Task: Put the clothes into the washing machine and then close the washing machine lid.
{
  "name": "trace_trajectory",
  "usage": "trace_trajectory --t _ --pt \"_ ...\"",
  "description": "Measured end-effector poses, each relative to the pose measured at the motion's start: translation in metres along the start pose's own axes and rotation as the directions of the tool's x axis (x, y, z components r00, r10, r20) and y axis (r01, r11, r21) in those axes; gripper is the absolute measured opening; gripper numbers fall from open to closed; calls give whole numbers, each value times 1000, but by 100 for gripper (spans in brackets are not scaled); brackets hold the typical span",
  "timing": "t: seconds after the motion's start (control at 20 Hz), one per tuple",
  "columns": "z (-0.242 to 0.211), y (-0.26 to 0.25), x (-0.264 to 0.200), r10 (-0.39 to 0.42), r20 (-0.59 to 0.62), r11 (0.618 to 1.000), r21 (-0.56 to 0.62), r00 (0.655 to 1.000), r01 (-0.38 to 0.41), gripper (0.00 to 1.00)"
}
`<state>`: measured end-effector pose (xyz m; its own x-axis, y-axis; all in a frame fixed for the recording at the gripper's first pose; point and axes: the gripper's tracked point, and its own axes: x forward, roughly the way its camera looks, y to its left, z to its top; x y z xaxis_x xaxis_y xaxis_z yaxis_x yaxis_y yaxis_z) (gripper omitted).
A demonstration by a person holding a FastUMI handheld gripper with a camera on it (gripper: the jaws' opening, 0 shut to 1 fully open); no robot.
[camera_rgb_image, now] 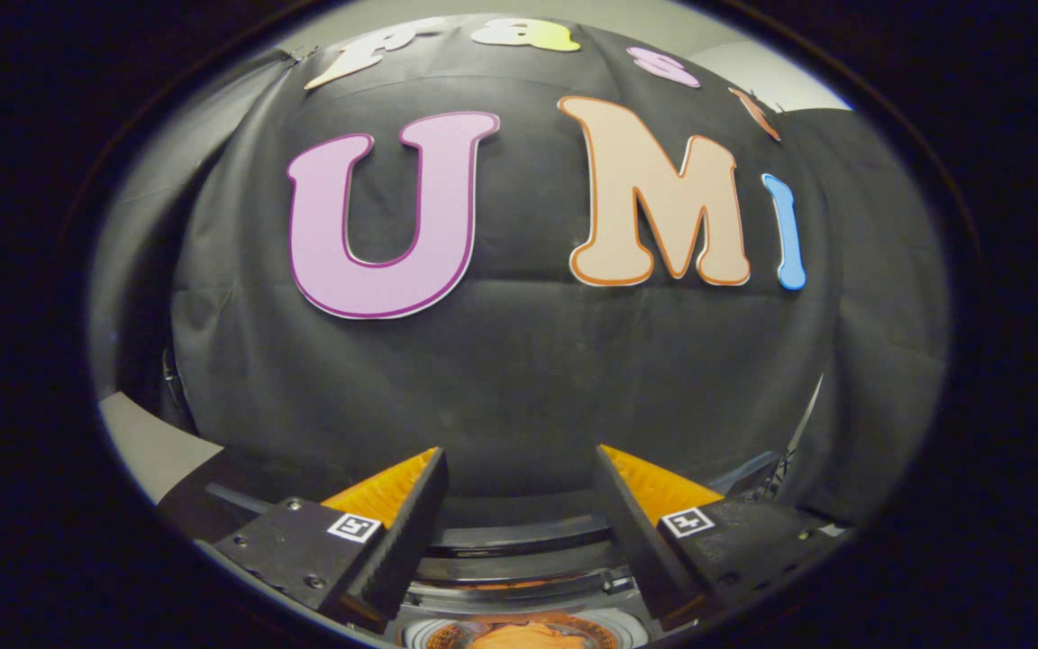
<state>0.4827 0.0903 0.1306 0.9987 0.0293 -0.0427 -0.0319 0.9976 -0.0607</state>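
The hand-held gripper point(519, 464) is up high here, tilted toward the black cloth wall point(519, 379) of the booth, and its two fingers point(411, 523) stand wide apart with nothing between them; they grip nothing at all. Down below, right between the fingers and a touch beneath them, sits the washing machine point(519, 586): its dark curved lid rim point(519, 539) arcs across the gap, raised open by the look of it, though the fisheye view makes that hard to judge. Under that rim the round drum opening point(519, 631) peeks out with a pale ring around it. And there it is, inside that opening, something orange, the clothes point(519, 636), lying down in the drum; only a sliver of it is on show. Off past the left finger a pale surface point(145, 442) meets the cloth.
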Motion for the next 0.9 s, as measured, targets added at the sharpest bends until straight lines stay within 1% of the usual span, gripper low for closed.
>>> trace_trajectory --t 0.2,0.5,0.9 --pt "3 5 -1 36 39 999 10 999 -36 98" --pt "7 5 -2 47 80 999 8 996 -48 98" --pt "5 4 -8 54 79 999 2 995 -54 98"
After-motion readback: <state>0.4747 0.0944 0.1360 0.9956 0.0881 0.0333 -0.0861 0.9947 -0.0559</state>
